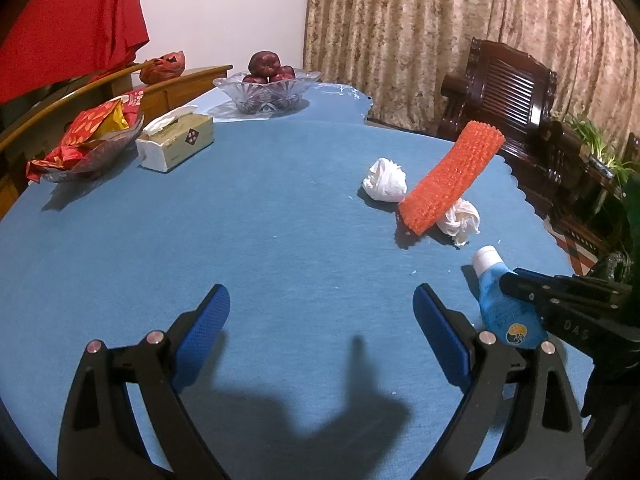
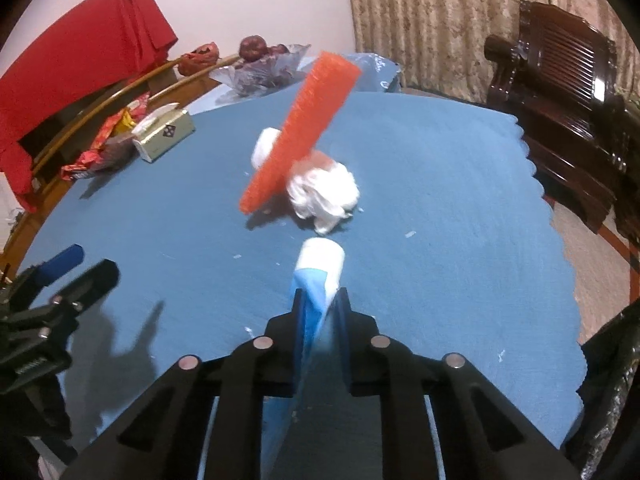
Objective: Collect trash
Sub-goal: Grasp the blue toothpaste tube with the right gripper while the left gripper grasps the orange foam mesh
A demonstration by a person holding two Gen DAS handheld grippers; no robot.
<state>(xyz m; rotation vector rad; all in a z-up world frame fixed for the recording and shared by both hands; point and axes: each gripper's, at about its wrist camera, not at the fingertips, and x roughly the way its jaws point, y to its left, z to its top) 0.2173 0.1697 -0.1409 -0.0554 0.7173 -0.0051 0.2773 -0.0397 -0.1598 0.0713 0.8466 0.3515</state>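
Note:
My right gripper [image 2: 320, 300] is shut on a blue tube with a white cap [image 2: 318, 276]; the tube also shows in the left wrist view [image 1: 500, 300], held just above the blue tablecloth. Beyond it lie an orange foam net sleeve [image 1: 452, 176] [image 2: 298, 132] and two crumpled white tissues [image 1: 384, 180] [image 1: 460, 218]; in the right wrist view the near tissue [image 2: 324, 192] sits under the sleeve, the far one [image 2: 264, 148] behind it. My left gripper [image 1: 320, 320] is open and empty over bare cloth, to the left of the tube.
A tissue box [image 1: 176, 144], a dish of red snack wrappers [image 1: 88, 140] and a glass bowl of apples [image 1: 266, 84] stand at the far left of the table [image 1: 240, 220]. A dark wooden chair [image 1: 516, 96] stands beyond the scalloped right edge.

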